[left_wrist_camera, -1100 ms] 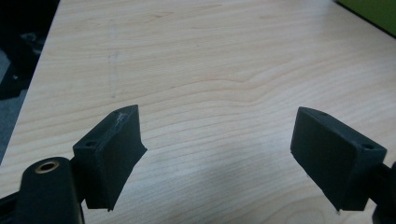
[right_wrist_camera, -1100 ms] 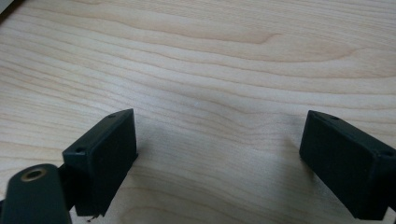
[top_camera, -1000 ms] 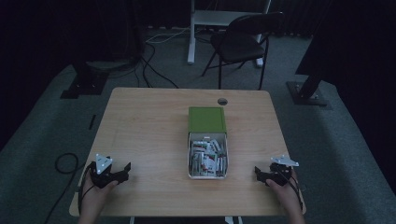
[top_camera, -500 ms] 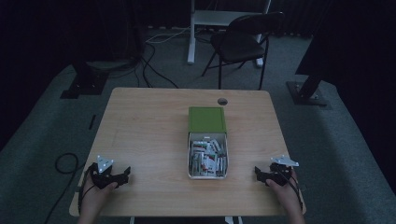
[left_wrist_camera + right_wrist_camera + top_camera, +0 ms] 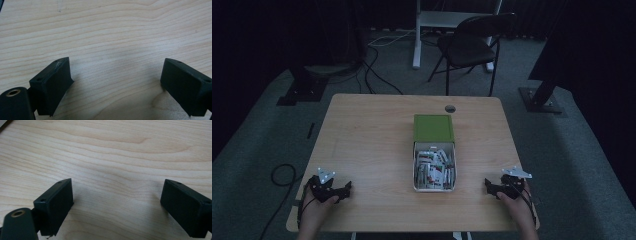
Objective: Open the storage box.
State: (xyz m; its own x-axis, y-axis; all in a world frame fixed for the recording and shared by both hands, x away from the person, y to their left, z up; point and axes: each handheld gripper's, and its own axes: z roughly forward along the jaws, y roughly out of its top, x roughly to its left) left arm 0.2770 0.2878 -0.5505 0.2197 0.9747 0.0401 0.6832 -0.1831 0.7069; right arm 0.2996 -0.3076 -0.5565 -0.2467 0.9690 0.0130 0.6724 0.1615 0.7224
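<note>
On the pale, wavy-grained wooden table [image 5: 372, 145], the rectangular box [image 5: 434, 173] of small packets sits mid-table with its flat green lid [image 5: 433, 128] open, well apart from the left gripper [image 5: 348, 189] and right gripper [image 5: 487, 185], whose 2 blocky matte-black jaws gape wide over bare wood.

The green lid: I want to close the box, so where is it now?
In the high view, the green lid lies flat at the table's centre, touching the far end of the open box of packets.

Bare table [image 5: 367, 145] both sides; open box [image 5: 434, 165] blocks centre
</note>
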